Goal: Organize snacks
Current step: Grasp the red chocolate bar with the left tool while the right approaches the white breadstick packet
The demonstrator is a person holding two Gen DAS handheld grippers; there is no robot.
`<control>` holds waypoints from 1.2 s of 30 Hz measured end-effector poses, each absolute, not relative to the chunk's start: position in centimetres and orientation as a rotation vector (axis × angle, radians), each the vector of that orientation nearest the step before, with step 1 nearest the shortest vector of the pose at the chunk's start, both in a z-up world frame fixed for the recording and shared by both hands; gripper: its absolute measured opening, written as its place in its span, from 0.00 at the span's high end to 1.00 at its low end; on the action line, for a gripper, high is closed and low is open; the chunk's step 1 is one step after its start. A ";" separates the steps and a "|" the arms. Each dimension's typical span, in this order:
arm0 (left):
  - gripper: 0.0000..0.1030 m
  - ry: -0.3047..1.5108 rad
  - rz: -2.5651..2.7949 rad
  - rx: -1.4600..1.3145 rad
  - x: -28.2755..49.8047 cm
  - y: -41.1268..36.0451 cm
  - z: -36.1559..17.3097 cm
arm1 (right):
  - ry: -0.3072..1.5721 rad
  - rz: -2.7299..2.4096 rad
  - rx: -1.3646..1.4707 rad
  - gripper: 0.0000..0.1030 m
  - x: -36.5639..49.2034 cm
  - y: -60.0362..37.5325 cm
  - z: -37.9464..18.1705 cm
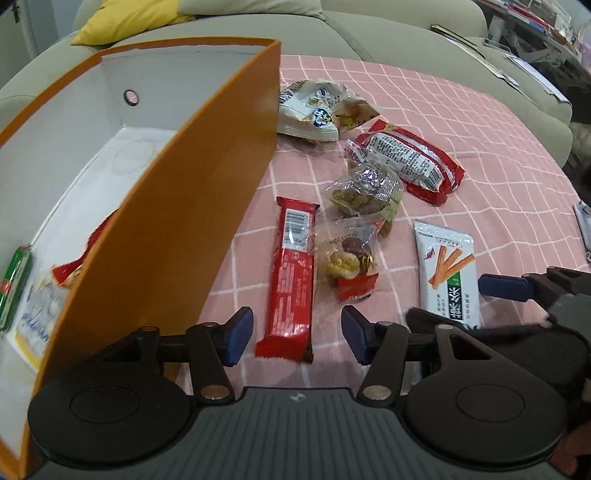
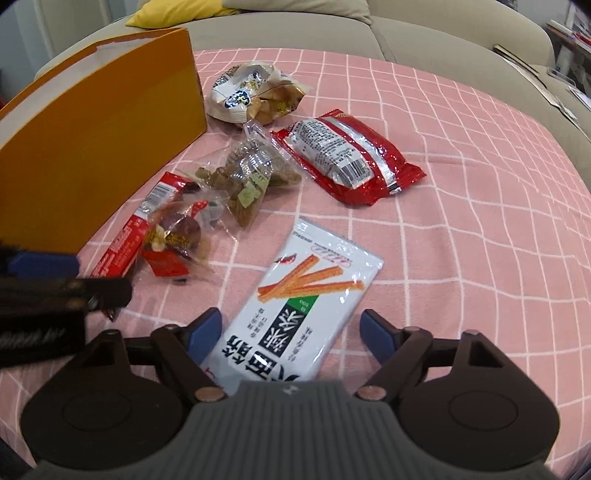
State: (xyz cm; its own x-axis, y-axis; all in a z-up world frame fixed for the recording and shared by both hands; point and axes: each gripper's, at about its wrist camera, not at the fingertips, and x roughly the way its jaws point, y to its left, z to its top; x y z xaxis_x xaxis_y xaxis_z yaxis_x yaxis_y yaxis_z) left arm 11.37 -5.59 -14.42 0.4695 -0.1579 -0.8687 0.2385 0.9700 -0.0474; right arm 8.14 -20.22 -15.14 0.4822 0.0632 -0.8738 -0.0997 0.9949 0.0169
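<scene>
We see the snacks spread over a pink checked cloth that covers the table, with an orange box standing along its left edge. Nearest that box lies a long red bar, and the left gripper hangs right over its near end with the jaws apart, a blue pad on either side and neither touching the wrapper. Just beside the bar is a clear bag of nuts, and beyond that a second clear bag of mixed bits. A white stick-snack packet lies toward the near edge, and the right gripper straddles its near end, jaws apart; the left pad sits against the packet's edge, the right pad stands clear of it. Further in we find a red and silver pouch, and past it, close to the box's far corner, a crumpled white bag. Inside the box a few packets already rest at its near end. Behind the far edge runs a beige sofa with a yellow cushion
</scene>
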 end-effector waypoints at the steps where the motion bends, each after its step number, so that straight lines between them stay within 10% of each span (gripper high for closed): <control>1: 0.37 1.054 -0.244 0.097 11.6 -5.8 -14.6 | 1.061 0.113 -0.045 0.30 7.9 -20.3 -15.1; 9: 0.71 1.074 -0.220 0.111 11.9 -5.7 -15.4 | 1.069 0.186 -0.091 0.46 6.7 -21.3 -14.4; 21: 0.70 1.241 -0.199 0.017 8.4 -4.2 -14.2 | 1.097 0.229 -0.139 0.46 4.3 -21.2 -13.8; 27: 0.43 1.175 -0.183 0.015 9.4 -4.4 -14.1 | 1.062 0.199 -0.125 0.33 4.5 -21.4 -13.8; 36: 0.54 1.139 -0.184 0.139 10.4 -6.0 -15.1 | 1.054 0.160 -0.083 0.28 5.9 -21.5 -14.3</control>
